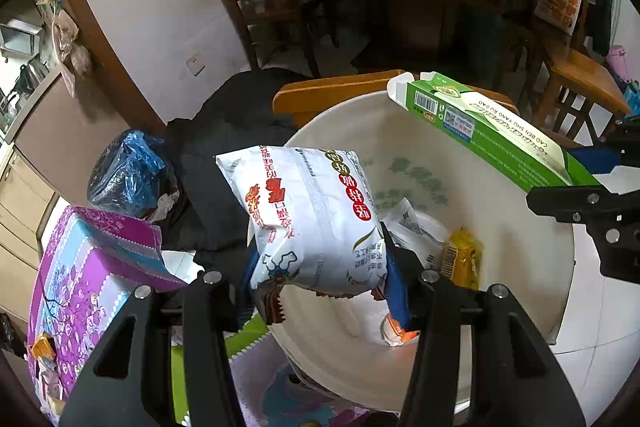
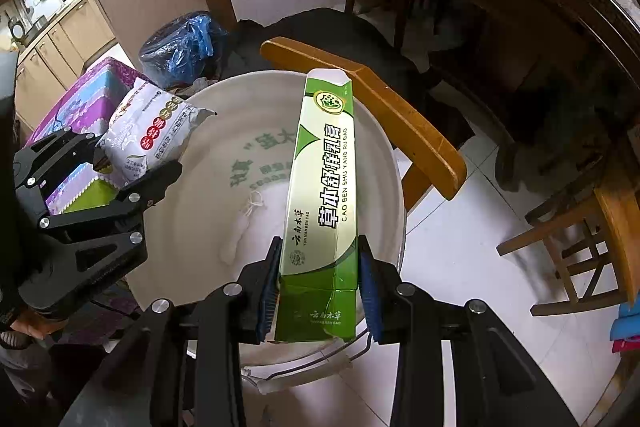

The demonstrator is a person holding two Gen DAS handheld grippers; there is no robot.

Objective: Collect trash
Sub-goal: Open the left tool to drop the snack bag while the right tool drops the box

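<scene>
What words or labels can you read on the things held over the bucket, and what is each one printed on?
"CAO BEN SHU YANG RU GAO": green carton, with large Chinese characters beside it.
"YUN NAN BEN CAO": same carton, lower on that face.
White snack bag: red and green Chinese print, upside down, too distorted to read.
White bucket: faded green characters inside, unreadable.
Yellow wrapper: barcode only.

white bucket [image 2: 192,227]: near rim hidden behind the green carton [image 2: 324,187]
snack bag [image 1: 312,219]: lower end hidden between claw fingers
</scene>
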